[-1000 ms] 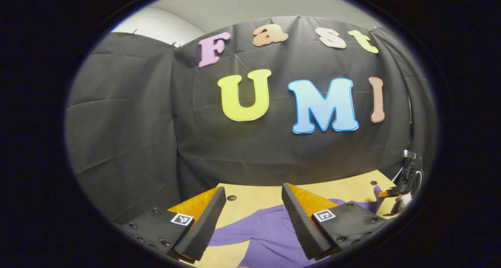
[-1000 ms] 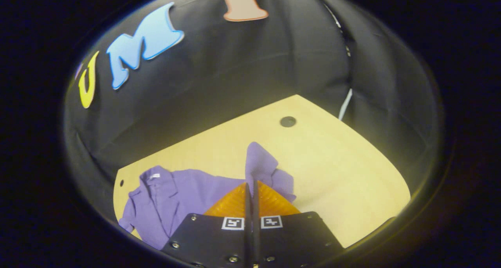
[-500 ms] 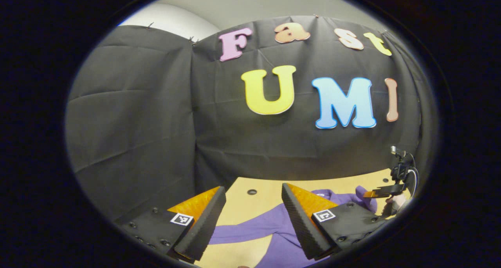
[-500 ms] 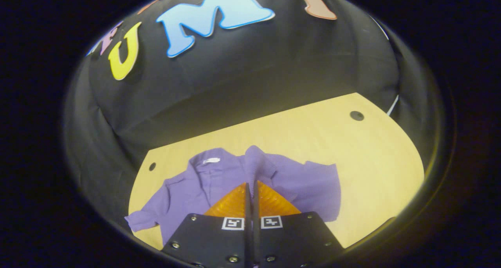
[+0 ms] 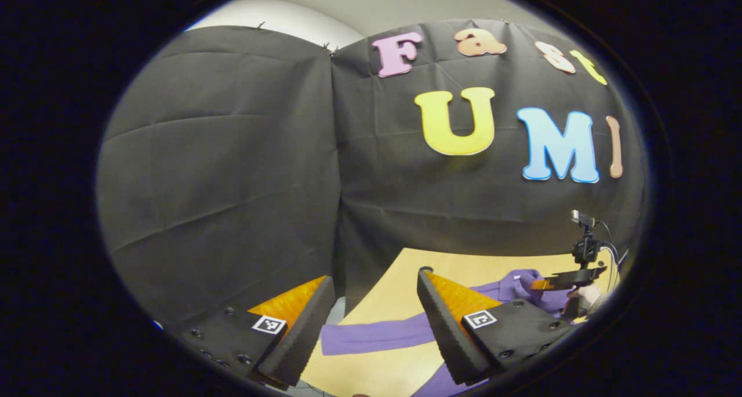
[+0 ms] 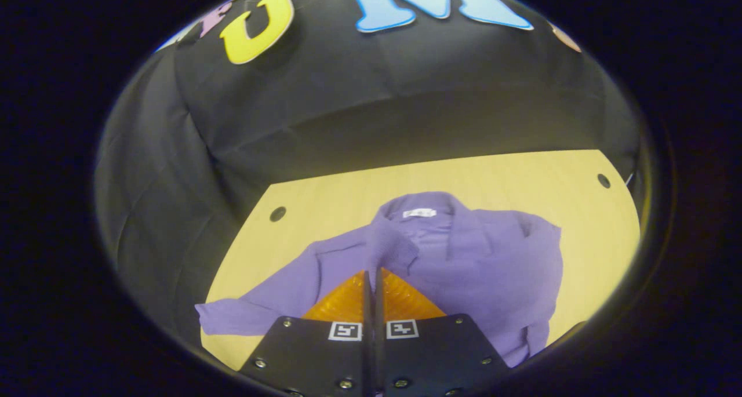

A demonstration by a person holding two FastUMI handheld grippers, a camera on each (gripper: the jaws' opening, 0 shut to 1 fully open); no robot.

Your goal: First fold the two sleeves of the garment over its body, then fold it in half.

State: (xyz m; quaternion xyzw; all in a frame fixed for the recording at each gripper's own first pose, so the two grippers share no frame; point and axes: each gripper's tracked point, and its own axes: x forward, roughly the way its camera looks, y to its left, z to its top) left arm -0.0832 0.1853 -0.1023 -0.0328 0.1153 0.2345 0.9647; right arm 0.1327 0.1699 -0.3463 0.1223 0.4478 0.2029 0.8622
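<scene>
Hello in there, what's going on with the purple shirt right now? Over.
Right tongs shut on shirt, pinching one sleeve over its body. Left tongs open, above the other sleeve, spread flat on table. Nothing in the way.

Left gripper view faces the wall; right gripper view overlooks the shared table (image 6: 324,200).

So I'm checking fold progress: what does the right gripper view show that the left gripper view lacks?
The right gripper view alone shows the shirt's collar and body, with the right gripper shut on a lifted sleeve fold. The left gripper view alone shows the open left gripper. Both show the purple shirt on the wooden table, one sleeve still stretched out.
</scene>
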